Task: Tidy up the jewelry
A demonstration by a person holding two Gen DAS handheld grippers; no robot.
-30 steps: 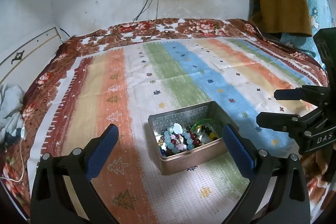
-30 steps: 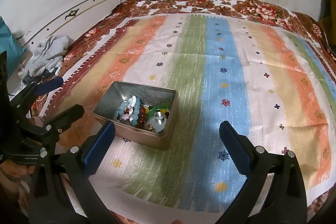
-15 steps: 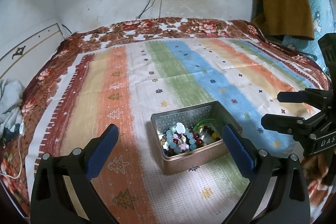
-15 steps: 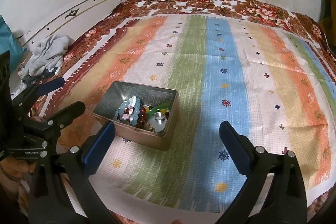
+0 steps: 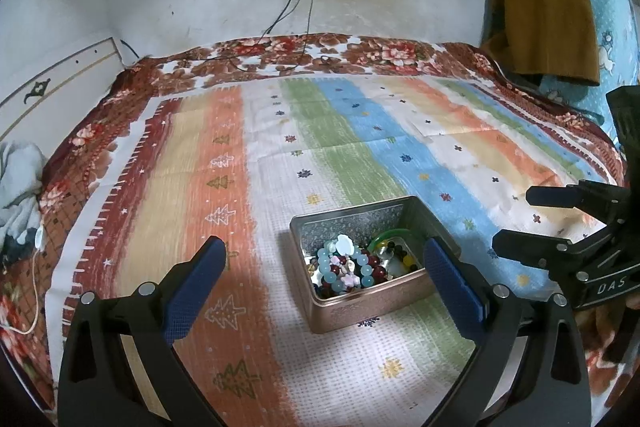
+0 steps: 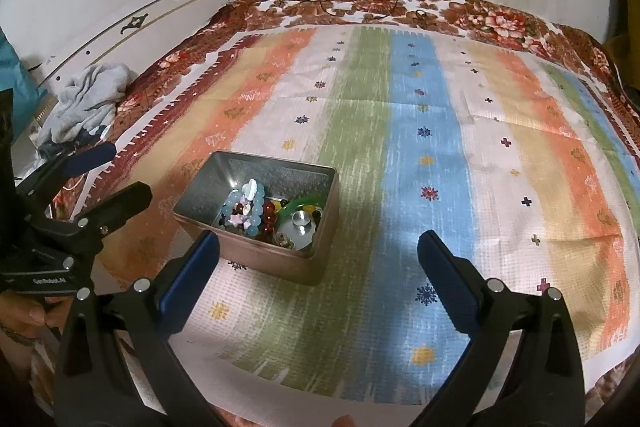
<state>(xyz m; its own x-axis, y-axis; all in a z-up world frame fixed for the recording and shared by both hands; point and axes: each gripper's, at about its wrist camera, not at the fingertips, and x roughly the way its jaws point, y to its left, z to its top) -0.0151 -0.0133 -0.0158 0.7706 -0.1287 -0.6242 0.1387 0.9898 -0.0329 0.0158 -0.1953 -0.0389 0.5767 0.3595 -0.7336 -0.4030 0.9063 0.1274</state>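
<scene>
Jewelry (image 5: 352,267) is seen heaped unsorted in the metal tin (image 5: 372,303) on the bed, while left gripper (image 5: 324,279) and right gripper (image 6: 318,267) are held wide apart, empty.

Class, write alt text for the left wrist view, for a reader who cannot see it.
An open metal tin of bead bracelets and a green bangle sits on a striped cloth covering a bed. The open left gripper frames it from below, and the open right gripper enters from the right.
</scene>
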